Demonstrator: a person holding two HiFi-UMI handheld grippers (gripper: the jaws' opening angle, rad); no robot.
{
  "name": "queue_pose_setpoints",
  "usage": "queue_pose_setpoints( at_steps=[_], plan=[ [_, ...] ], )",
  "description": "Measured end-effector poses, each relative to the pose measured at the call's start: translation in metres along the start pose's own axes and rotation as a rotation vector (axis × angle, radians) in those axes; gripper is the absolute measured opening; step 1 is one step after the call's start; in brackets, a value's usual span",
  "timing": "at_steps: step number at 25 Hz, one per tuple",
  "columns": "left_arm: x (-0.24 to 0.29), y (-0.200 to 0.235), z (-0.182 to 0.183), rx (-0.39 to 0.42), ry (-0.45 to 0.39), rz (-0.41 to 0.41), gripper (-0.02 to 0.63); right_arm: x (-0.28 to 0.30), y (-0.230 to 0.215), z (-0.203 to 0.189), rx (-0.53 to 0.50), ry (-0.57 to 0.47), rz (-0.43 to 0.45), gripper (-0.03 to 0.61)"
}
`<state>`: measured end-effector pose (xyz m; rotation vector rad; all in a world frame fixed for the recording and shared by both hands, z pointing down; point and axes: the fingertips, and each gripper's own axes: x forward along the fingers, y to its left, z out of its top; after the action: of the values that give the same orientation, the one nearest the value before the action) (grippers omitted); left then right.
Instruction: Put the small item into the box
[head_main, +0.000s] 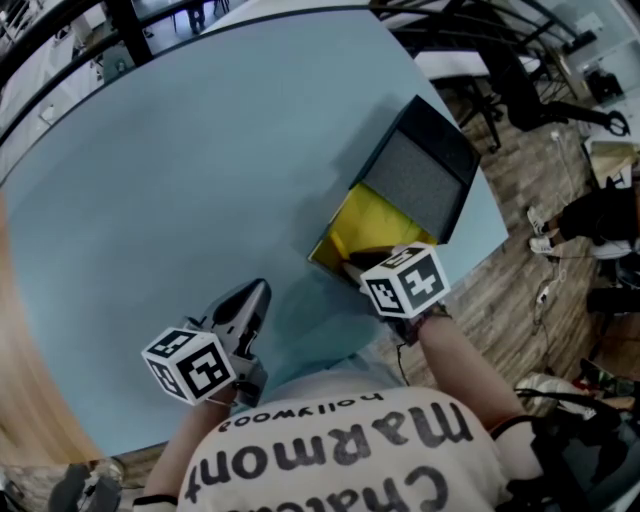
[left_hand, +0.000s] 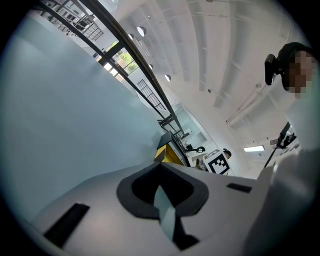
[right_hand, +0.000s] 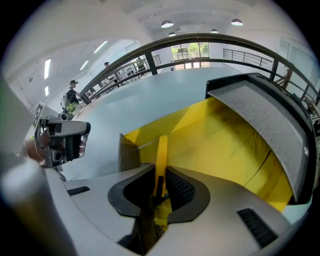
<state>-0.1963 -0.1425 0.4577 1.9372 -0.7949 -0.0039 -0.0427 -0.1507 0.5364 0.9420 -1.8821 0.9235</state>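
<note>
The left gripper (head_main: 255, 295) idles over the table (head_main: 200, 150) with jaws together and empty, while the right gripper (right_hand: 160, 176) is clamped on a thin yellow strip (right_hand: 161, 150), probably the item, at the open box's (right_hand: 235, 150) near rim, so the next move calls for reaching inward and letting go.

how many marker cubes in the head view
2: one cube on the left gripper, low left over the table; the other cube on the right gripper, at the near edge of the box. None seems hidden.
</note>
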Motion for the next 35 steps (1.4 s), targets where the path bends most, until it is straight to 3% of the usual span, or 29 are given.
queue_pose_setpoints(
  at_steps=[35],
  plan=[
    [-0.027,0.007,0.001,0.0,-0.044,0.015,0.002,0.004,-0.008,-0.002,-0.077,0.104,-0.054,0.084]
  ],
)
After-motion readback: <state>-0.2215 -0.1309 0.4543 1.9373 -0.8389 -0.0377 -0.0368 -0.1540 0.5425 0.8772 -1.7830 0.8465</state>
